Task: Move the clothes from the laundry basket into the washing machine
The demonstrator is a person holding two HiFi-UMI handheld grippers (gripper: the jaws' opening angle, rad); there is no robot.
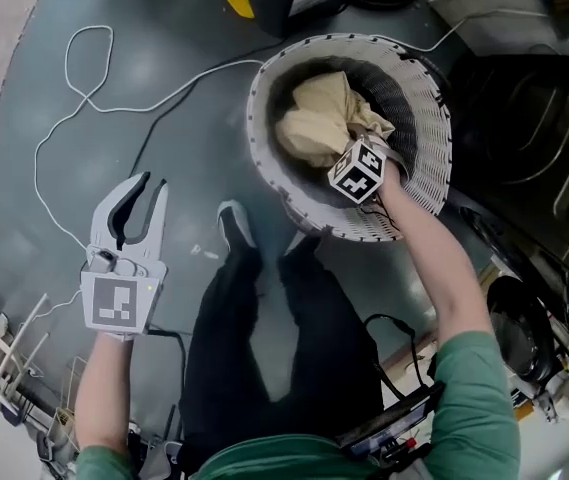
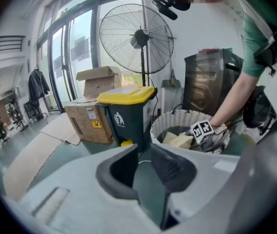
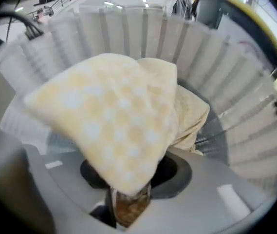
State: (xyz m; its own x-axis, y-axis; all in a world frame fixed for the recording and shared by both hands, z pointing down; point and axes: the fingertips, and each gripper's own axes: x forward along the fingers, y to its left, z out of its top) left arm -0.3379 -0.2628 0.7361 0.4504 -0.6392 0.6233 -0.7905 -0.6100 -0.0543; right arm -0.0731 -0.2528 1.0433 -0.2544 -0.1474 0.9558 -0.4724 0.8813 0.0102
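The white woven laundry basket [image 1: 260,98] stands on the floor ahead of me, with a pale yellow checked cloth [image 1: 319,118] bunched inside it. My right gripper [image 1: 352,158] reaches into the basket and is shut on that cloth [image 3: 114,111], which drapes over its jaws and hides the fingertips. Off to the left over the bare floor, my left gripper [image 1: 154,184] is open with nothing between its pads [image 2: 170,167]. In the left gripper view the basket [image 2: 177,117] and the right hand's marker cube [image 2: 202,129] show ahead. The dark washing machine [image 1: 534,128] stands right of the basket.
A dark bin with a yellow lid [image 2: 123,113] stands just behind the basket, with cardboard boxes [image 2: 87,118] and a standing fan [image 2: 137,38] beyond. A white cable [image 1: 64,98] loops over the floor on the left. My own legs [image 1: 264,318] are below the basket.
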